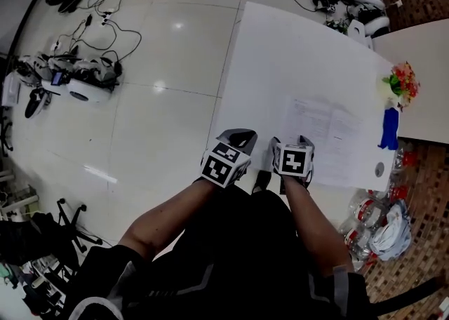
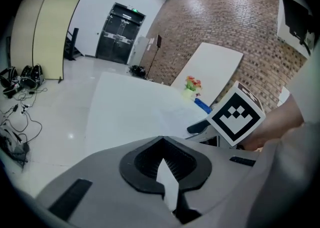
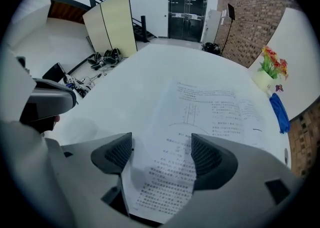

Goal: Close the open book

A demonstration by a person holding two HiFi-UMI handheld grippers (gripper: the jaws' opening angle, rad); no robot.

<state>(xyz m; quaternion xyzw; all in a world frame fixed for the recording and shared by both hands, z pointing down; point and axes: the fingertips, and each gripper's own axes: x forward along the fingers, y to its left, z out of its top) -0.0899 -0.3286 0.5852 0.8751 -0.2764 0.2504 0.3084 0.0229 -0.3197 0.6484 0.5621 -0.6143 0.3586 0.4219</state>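
Note:
The open book (image 1: 330,135) lies flat on the white table (image 1: 280,52), its printed pages face up, near the table's front edge. My right gripper (image 1: 295,151) points steeply down over the book's near left page. In the right gripper view its jaws (image 3: 161,148) stand wide open, with the printed page (image 3: 210,107) showing between them and nothing gripped. My left gripper (image 1: 235,144) hovers at the table's front edge, left of the book. In the left gripper view its jaws (image 2: 162,142) meet at the tips with nothing held. The right gripper's marker cube (image 2: 235,114) shows beside it.
A small vase of flowers (image 1: 401,81) and a blue object (image 1: 388,129) stand at the table's right edge, beside a second white table (image 1: 424,80). Cables and headsets (image 1: 77,80) lie on the tiled floor at left. Bottles and bags (image 1: 379,224) sit on the floor at right.

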